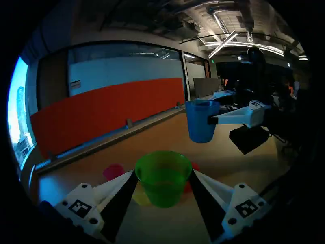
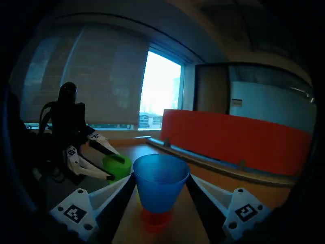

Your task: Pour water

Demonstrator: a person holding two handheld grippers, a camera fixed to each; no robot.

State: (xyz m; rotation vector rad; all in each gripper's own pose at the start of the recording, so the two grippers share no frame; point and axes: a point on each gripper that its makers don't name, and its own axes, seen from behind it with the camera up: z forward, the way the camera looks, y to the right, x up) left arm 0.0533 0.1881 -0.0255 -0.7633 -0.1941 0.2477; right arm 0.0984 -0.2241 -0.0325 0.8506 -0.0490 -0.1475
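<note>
Cups are held in both claws. A green see-through plastic cup (image 1: 163, 183) is clamped between the two white fingers (image 1: 118, 191) of the left gripper (image 1: 162, 173), and it is held upright above the light brown wooden table (image 1: 227, 162). A blue plastic cup (image 2: 160, 185) is clamped the same way by the right gripper (image 2: 160, 177), upright too, and in the left gripper view it is seen higher up and a bit apart from the green cup. Whether water is inside either cup cannot be told for sure.

The pouring does not look started yet. To do it well, the blue cup should be brought right over the green cup's open top first. Then it should be tipped slowly, so the water falls in the middle and is not splashed. The green cup should be kept still and flat.

A small pink cup (image 1: 113, 171) and a red cup (image 2: 155, 217) stand on the table below. On the fingers, black and white square patterns (image 1: 80, 207) are stuck, but no words or brand names can be read anywhere.
</note>
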